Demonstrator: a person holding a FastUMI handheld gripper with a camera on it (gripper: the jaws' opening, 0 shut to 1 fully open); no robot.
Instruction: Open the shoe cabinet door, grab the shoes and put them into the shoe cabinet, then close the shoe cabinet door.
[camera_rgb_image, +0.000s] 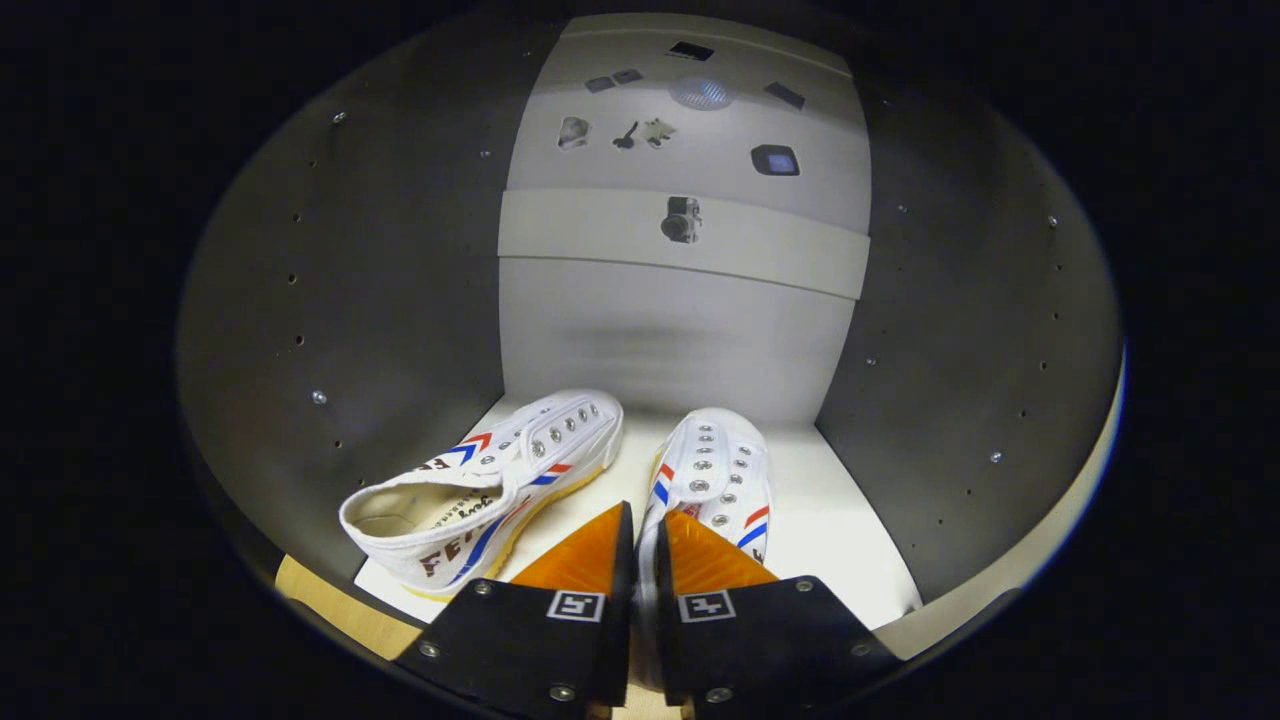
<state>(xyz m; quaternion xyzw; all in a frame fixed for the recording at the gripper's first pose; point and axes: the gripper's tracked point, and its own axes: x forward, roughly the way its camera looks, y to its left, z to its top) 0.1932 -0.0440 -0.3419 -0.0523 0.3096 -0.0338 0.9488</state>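
Two white canvas shoes with red and blue stripes lie inside the shoe cabinet on its white floor (835, 535). The left shoe (480, 490) lies tipped on its side, its opening toward me and its toe toward the back. The right shoe (715, 465) stands upright, toe to the back wall. My gripper (645, 515) is at that shoe's near end. Its fingers are almost together with a thin strip of the shoe's white rim pinched between them. The heel of the right shoe is hidden behind the fingers.
Grey side walls with rows of small holes, left (370, 330) and right (960, 330), close in the compartment. The pale back panel (670, 340) carries a band and several small dark stickers. A light wooden edge (330, 605) runs below the cabinet floor at the near left.
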